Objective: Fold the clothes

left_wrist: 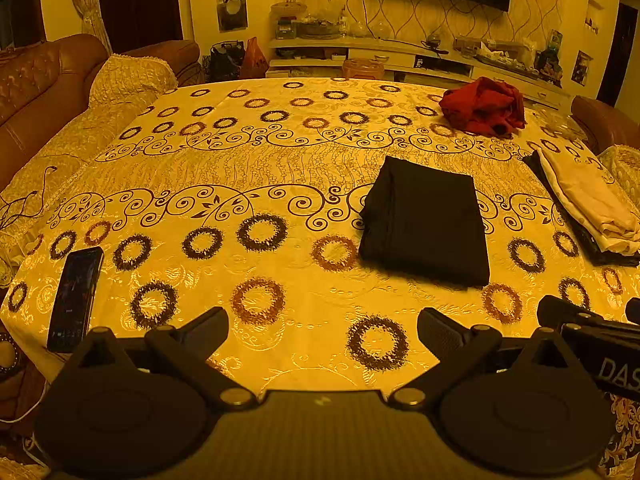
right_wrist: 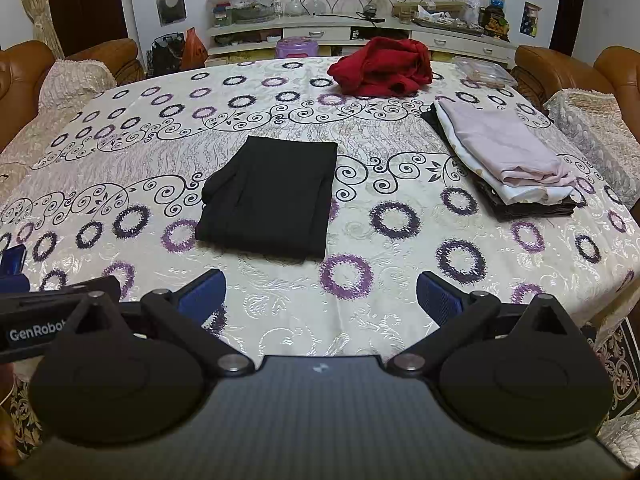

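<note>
Both of your grippers hang above the near edge of the table, side by side, and neither touches any cloth. Your left gripper (left_wrist: 322,330) has its jaws spread wide with only the patterned tablecloth (left_wrist: 256,160) showing between them. Your right gripper (right_wrist: 320,292) is spread just as wide, its blue pads (right_wrist: 200,294) apart and holding nothing. In the left wrist view the tip of your right gripper shows at the right edge; in the right wrist view the side of your left gripper shows at the left edge, so the two tools sit close together.

The folded black garment (right_wrist: 268,200) lies flat in the middle of the table, straight ahead of your right gripper and a little to the right of your left one (left_wrist: 426,220). It forms a neat rectangle, with a small bulge of fabric along its left edge.

The crumpled red garment (right_wrist: 382,66) sits unfolded at the far side of the table, well apart from the black one.

On the right side of the table you have a stack of folded clothes (right_wrist: 508,152): a pale pink piece on top, a white one under it, and a dark one at the bottom.

A phone (left_wrist: 75,298) lies on the tablecloth near the front left corner, just beside your left gripper. A clear plastic container (right_wrist: 484,72) rests at the far right edge, near the red garment.
</note>
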Demonstrator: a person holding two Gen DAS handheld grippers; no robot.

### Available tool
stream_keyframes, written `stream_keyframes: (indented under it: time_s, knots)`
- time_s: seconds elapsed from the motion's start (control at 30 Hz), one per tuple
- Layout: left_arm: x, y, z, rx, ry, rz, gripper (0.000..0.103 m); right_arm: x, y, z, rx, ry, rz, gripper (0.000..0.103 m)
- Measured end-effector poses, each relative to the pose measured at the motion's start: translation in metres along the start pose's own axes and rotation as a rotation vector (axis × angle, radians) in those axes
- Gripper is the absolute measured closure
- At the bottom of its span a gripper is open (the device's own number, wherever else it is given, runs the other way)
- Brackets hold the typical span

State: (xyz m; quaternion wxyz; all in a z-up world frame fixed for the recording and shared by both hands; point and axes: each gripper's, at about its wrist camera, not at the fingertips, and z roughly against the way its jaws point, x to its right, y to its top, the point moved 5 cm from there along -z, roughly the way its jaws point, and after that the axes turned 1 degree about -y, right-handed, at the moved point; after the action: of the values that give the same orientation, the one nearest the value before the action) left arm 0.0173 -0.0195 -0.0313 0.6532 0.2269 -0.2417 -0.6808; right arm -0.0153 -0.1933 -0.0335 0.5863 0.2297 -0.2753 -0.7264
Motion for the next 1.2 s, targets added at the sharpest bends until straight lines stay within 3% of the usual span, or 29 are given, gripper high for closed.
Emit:
stream_keyframes:
  time_s: [1.2]
  knots:
    - [0.014,0.010,-0.068,-0.091,0.023,-0.047,0.000,0.007,0.012,-0.074,-0.082,0.009,0.016,0.000]
